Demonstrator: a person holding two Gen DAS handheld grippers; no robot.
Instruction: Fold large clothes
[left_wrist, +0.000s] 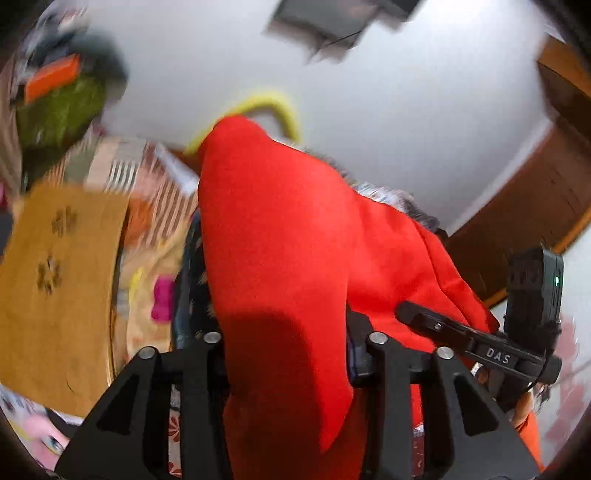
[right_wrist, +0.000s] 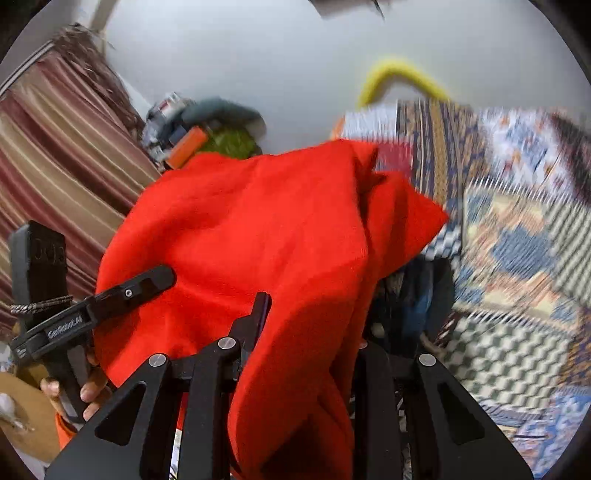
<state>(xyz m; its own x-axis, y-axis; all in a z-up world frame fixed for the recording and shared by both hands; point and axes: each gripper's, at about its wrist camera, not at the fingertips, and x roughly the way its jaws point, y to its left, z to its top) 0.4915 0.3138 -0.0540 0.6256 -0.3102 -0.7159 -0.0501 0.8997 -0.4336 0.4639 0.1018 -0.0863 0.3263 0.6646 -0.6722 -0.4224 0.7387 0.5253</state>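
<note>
Two grippers (left (left_wrist: 284, 347), right (right_wrist: 306, 332)), each clamped on one red garment (left_wrist: 280, 240).

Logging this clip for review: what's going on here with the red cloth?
A person holds a claw in each hand, and both grip the same red garment. The left claw and the right claw each have red fabric bunched between their fingers, so the garment is lifted above a patterned bedspread. Both views are motion-blurred. No finished fold shows yet.
</note>
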